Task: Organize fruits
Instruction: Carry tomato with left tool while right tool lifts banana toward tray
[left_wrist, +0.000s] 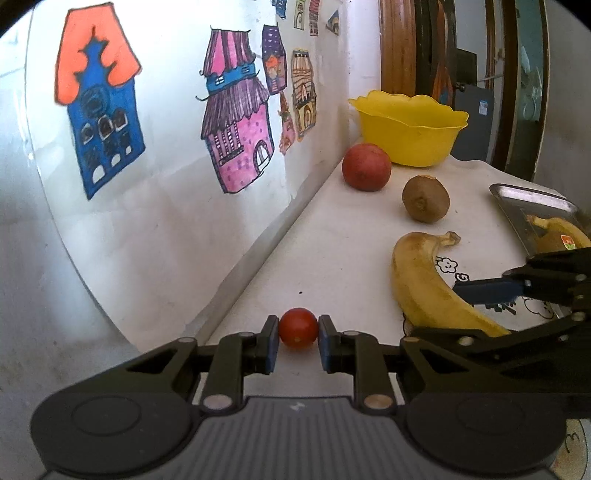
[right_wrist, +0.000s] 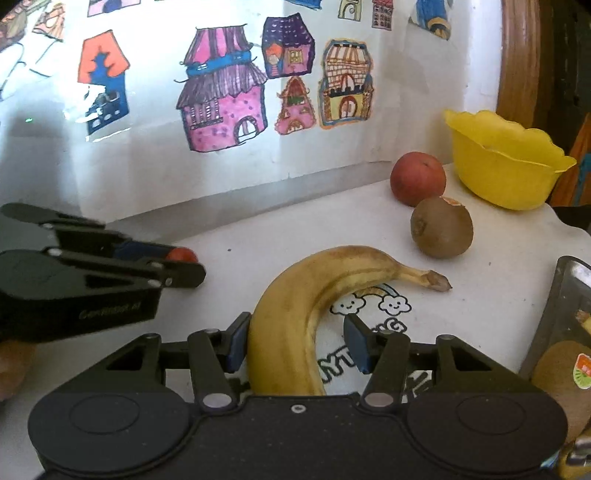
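My left gripper (left_wrist: 298, 336) is shut on a small red tomato (left_wrist: 297, 328) low over the white table by the wall; it also shows in the right wrist view (right_wrist: 177, 264), with the tomato (right_wrist: 181, 254) at its tips. My right gripper (right_wrist: 295, 341) is open around a yellow banana (right_wrist: 295, 314) that lies on the table; the left pad touches it, the right pad stands apart. The banana (left_wrist: 424, 284) and right gripper (left_wrist: 495, 295) show in the left wrist view. A kiwi (left_wrist: 425, 198), a red apple (left_wrist: 366, 167) and a yellow bowl (left_wrist: 410, 127) stand farther back.
A metal tray (left_wrist: 532, 206) at the right holds another banana (left_wrist: 561, 230) and a stickered kiwi (right_wrist: 561, 376). A wall with house drawings (left_wrist: 236, 122) runs along the table's left side. A wooden frame (left_wrist: 399, 44) stands behind the bowl.
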